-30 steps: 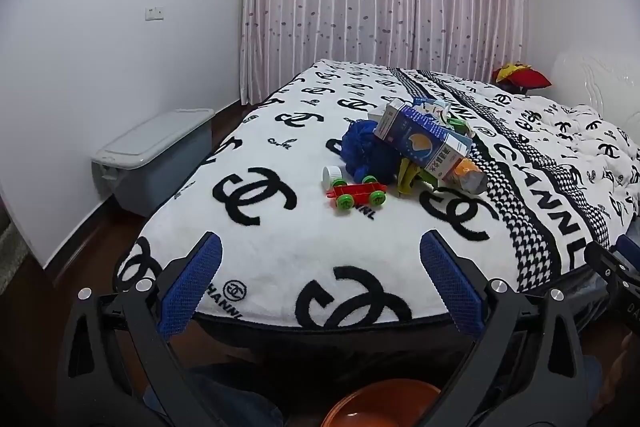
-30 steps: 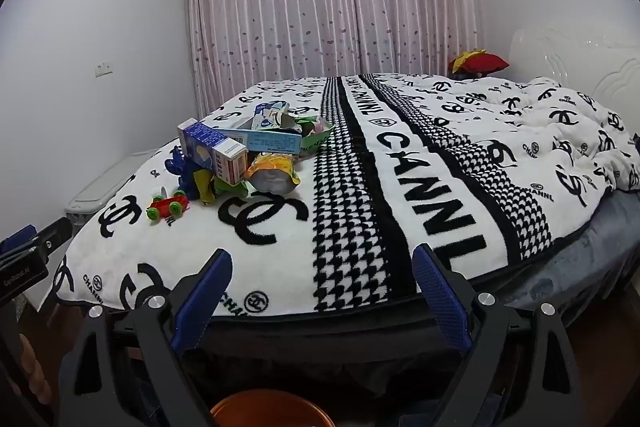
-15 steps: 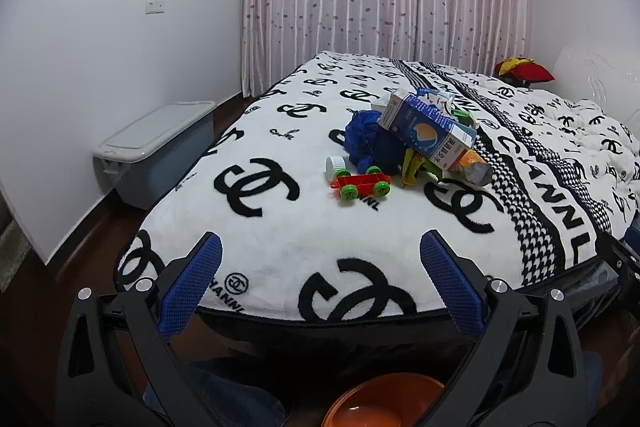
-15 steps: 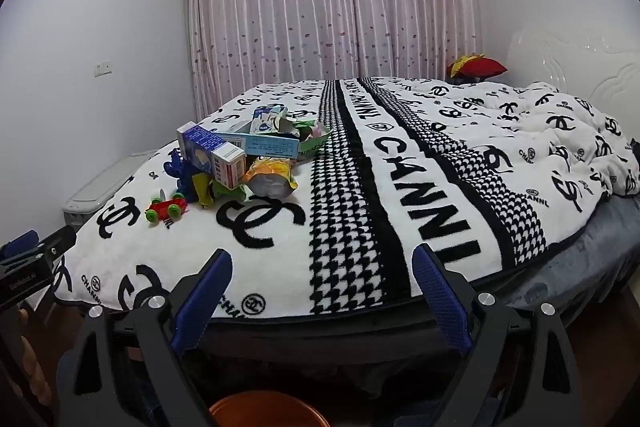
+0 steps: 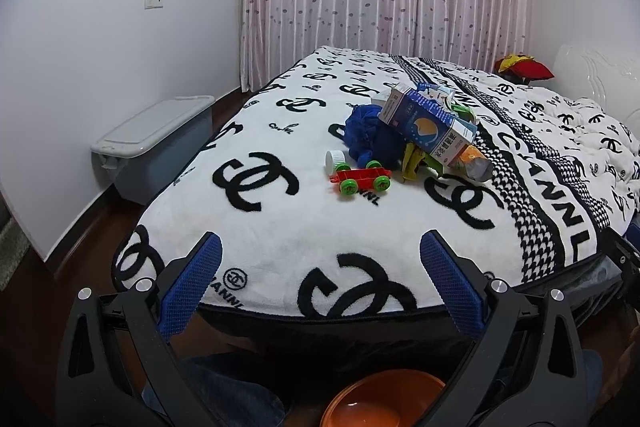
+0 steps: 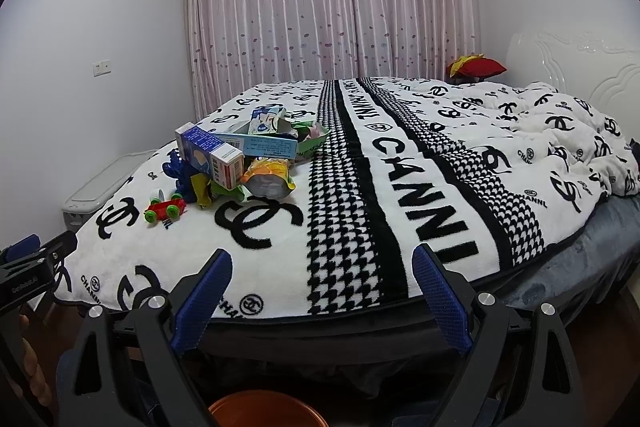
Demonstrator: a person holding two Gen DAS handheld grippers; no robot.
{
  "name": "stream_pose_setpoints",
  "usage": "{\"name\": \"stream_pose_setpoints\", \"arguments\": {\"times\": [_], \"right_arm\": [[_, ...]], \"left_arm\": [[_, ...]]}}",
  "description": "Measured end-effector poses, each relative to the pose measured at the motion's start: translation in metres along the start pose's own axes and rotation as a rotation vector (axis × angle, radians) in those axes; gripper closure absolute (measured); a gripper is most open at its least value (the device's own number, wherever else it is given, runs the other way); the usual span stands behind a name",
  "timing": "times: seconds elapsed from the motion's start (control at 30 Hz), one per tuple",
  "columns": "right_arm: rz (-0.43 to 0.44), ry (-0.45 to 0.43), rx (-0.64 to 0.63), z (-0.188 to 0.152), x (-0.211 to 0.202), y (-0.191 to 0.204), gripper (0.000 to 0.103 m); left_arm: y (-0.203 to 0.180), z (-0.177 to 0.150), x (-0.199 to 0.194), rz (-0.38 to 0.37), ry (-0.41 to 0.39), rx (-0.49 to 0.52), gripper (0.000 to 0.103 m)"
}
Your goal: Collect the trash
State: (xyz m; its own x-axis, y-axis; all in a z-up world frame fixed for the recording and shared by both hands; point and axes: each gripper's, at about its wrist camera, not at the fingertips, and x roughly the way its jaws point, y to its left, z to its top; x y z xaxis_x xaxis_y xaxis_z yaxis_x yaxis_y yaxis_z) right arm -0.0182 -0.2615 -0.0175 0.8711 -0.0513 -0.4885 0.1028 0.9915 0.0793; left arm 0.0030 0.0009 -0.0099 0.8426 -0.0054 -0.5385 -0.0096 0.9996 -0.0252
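A pile of trash and toys lies on the bed: a blue and white carton (image 5: 426,125) (image 6: 210,153), an orange snack bag (image 5: 474,163) (image 6: 268,177), a light blue box (image 6: 264,145), a green wrapper (image 6: 314,135), a white bottle cap (image 5: 335,159), a red toy car with green wheels (image 5: 362,179) (image 6: 166,209) and a blue toy (image 5: 366,131). My left gripper (image 5: 320,267) is open and empty at the bed's near edge, short of the pile. My right gripper (image 6: 322,279) is open and empty, to the right of the pile.
The bed (image 5: 280,227) has a black and white logo blanket. An orange basin (image 5: 380,403) (image 6: 260,409) sits below the grippers. A grey lidded storage box (image 5: 156,139) stands by the left wall. A red cushion (image 6: 478,67) lies at the far end.
Both grippers have moved a little closer to the bed and slightly up. The pile looks nearer in both views. Nothing was grasped.
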Motion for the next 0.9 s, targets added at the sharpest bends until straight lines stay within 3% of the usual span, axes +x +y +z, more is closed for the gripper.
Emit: {"name": "stream_pose_setpoints", "arguments": {"times": [0.9], "right_arm": [[0.023,0.024,0.014,-0.0069,0.0043,0.0000,0.012]], "left_arm": [[0.0021,-0.0041,0.0101,-0.025,0.044,-0.015,0.006]]}}
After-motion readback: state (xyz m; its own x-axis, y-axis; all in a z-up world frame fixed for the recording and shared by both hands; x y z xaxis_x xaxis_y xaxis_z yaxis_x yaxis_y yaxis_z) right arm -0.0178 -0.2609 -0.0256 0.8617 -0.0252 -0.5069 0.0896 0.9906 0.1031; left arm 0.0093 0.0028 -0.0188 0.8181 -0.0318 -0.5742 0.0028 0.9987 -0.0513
